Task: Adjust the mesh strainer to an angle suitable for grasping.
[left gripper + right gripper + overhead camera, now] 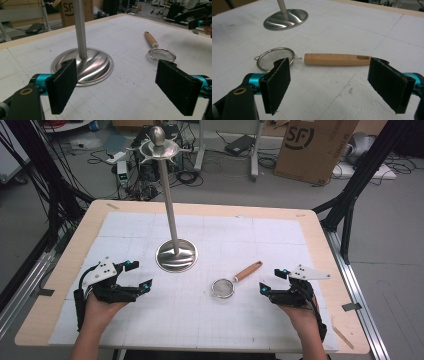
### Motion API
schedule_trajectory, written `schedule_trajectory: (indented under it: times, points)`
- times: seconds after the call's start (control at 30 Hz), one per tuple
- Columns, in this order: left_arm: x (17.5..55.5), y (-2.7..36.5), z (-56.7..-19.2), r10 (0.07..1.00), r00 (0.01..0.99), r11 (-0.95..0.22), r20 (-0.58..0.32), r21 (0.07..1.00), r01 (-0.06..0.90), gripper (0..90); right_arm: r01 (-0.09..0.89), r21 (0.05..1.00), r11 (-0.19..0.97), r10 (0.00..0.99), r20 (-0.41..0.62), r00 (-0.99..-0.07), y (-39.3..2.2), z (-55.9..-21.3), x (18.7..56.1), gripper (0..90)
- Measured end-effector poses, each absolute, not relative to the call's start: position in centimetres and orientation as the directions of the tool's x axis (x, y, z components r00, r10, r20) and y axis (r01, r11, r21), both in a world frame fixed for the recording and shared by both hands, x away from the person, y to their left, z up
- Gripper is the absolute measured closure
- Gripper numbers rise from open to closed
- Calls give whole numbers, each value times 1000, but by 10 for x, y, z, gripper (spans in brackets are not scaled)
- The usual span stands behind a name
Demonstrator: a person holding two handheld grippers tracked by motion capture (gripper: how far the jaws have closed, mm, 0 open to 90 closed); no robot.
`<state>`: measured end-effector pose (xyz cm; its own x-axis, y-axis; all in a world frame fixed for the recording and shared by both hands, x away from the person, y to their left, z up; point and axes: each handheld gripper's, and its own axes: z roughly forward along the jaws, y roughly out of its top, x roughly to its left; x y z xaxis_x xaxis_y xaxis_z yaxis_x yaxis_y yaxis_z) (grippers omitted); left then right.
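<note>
Both tongs gape wide and empty; strainer (231, 282) lies between them, stand (176, 254) beyond.

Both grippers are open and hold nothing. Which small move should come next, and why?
Probably the right gripper should ease forward so its jaws straddle the strainer's wooden handle. That gripper is open, and the handle lies flat on the table just ahead, crosswise between its jaws. The left gripper is also open but sits farther off, nearer the stand's base.

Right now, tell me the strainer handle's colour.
Light tan wood; the strainer handle shows best in the right gripper view.
</note>
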<state>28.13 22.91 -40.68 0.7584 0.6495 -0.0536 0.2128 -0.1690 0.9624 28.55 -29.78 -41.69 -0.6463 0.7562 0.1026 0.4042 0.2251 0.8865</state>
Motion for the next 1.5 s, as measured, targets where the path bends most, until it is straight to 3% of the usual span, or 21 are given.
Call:
schedule_trajectory:
  times: [0.5,0.87,1.13,1.27,1.5]
  points:
    - [282,230,-407,661,748,-165,-56,962,217,191,373,897,236,749,76,-658,-296,-417,286,177]
    - [282,230,-407,659,750,-168,-55,961,218,193,370,885,281,726,56,-685,-291,-419,284,448]
    - [282,228,-408,654,755,-175,-53,960,219,195,404,874,270,730,88,-678,-290,-422,285,539]
    - [282,229,-408,656,753,-173,-54,960,219,196,417,873,252,734,109,-671,-290,-422,285,542]
    - [281,230,-407,658,750,-164,-61,961,221,197,413,862,294,731,76,-678,-282,-421,286,632]
